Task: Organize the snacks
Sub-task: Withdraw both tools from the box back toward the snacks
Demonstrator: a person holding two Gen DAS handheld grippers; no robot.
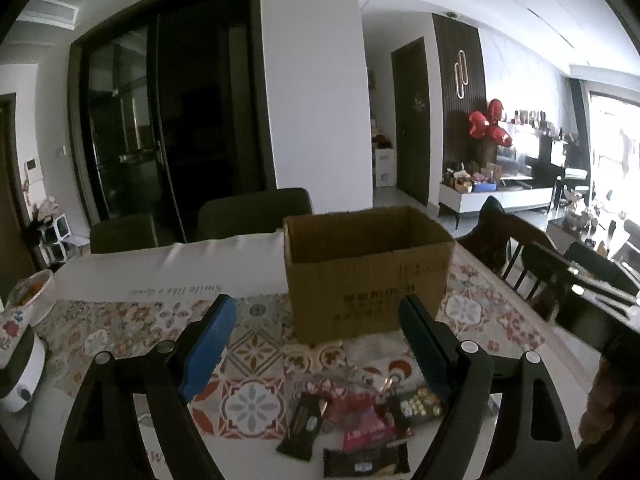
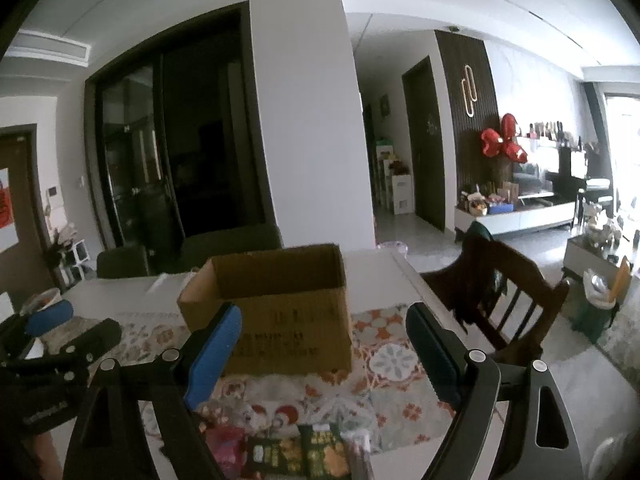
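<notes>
Left gripper (image 1: 316, 344) hovers over the table (image 1: 168, 268), jaws spread wide with nothing between them, blue pads (image 1: 208, 344) clear of everything. Right gripper (image 2: 324, 352) likewise: jaws spread wide, nothing pinched. In the right wrist view the left gripper shows at 9 o'clock, low over the patterned tablecloth (image 2: 400, 360).

Open cardboard box (image 1: 368, 272) stands upright on the tablecloth, at 12 o'clock from both grippers, top flaps open, inside not visible. Snack packets (image 1: 352, 428) lie in a loose pile on the cloth at 6 o'clock from the box, near the table edge, just below the left fingers: dark wrappers, a pink one, one with gold print. In the right wrist view green-and-gold packets (image 2: 316, 456) sit at the bottom edge, 6 o'clock.

White bowl (image 1: 36, 296) at 9 o'clock. Wooden chair (image 2: 508, 300) at 3 o'clock beside the table.
</notes>
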